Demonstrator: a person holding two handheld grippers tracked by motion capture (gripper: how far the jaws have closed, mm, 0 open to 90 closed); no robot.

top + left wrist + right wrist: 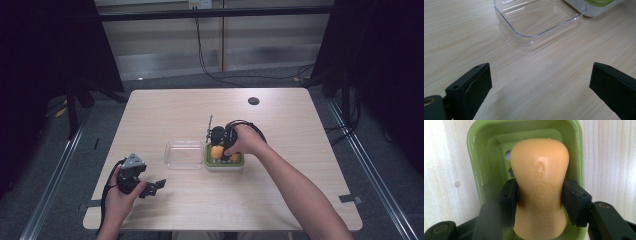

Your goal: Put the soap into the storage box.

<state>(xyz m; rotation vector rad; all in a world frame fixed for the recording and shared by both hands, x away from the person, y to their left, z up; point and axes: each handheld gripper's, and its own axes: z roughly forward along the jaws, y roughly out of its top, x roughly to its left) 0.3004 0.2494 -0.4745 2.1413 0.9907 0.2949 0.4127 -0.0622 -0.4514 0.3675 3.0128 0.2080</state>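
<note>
An orange soap bar [540,170] with embossed lettering is clamped at its narrow waist between the two black pads of my right gripper [539,202]. It hangs tilted over the green soap dish [476,165], its far end inside the basin. In the high view the right gripper [218,145] points down at the green and white dish [239,161] mid-table, with the soap [216,151] in it. My left gripper [156,186] rests at the table's near left, jaws wide open and nothing between them [540,87].
A clear plastic box [184,154] sits just left of the dish, and in the left gripper view the box [524,35] lies ahead of the jaws with the dish corner [596,5] behind. A black round cap [253,100] lies on the wooden table [290,190] toward the far side.
</note>
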